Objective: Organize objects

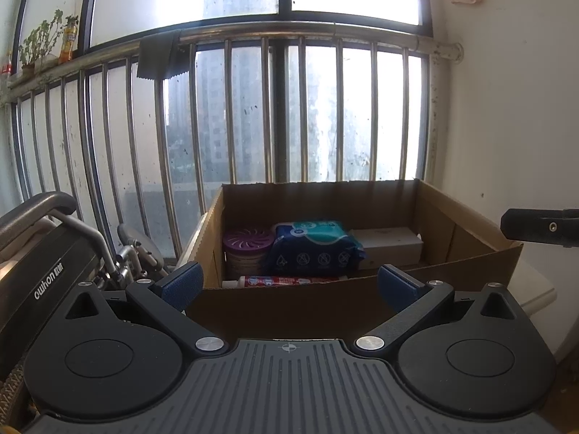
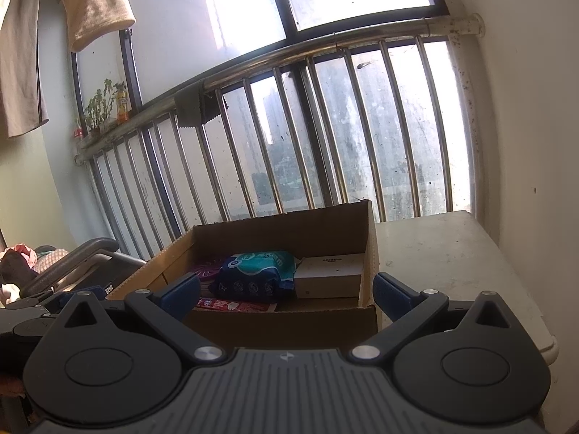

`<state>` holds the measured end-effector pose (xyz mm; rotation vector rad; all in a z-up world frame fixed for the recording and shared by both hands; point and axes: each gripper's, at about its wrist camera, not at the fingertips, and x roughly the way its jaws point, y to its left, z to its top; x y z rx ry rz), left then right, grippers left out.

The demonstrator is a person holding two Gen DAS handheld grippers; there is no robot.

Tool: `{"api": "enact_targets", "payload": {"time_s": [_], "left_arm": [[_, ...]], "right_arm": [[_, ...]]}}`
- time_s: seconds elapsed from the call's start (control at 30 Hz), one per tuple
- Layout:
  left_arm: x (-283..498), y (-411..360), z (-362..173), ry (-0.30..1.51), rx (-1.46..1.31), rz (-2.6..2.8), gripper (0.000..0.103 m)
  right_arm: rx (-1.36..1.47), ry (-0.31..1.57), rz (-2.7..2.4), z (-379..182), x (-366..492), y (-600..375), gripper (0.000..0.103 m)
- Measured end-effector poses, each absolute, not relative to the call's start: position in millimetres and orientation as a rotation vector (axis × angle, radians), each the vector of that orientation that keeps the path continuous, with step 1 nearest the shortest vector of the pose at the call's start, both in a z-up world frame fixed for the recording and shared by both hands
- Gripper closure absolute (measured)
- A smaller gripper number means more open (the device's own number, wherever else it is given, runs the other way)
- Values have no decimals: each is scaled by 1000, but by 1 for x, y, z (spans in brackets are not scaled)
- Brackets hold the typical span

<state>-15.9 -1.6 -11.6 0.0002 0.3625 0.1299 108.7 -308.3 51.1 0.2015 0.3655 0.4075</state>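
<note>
A cardboard box [image 1: 362, 303] sits open in the lower middle of the left wrist view, in front of a metal railing [image 1: 253, 32] and window. Inside it a purple-lidded round container [image 1: 248, 240] stands at the left, touching a blue and teal soft pack [image 1: 313, 249] at centre, with a white carton [image 1: 389, 244] to the right of the pack; a red tube [image 1: 286, 281] lies along the near wall, just below the pack. The left gripper [image 1: 289, 284] is held before the box with its blue-padded fingers spread wide, holding nothing. In the right wrist view the box [image 2: 282, 320] is again at lower centre, resting on a pale bench [image 2: 445, 253] that runs off to the right (scuffed and bare there). The right gripper [image 2: 286, 294] is likewise spread apart and empty. A folded wheelchair [image 1: 43, 253] stands at the lower left of the frame.
</note>
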Motion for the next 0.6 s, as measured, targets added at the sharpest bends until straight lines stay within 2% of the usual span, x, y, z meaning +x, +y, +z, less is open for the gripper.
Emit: {"api": "enact_targets", "payload": {"time_s": [0.6], "left_arm": [[-15, -5, -12, 369, 9, 129, 0]], "right_arm": [[217, 367, 404, 49, 108, -313, 0]]}}
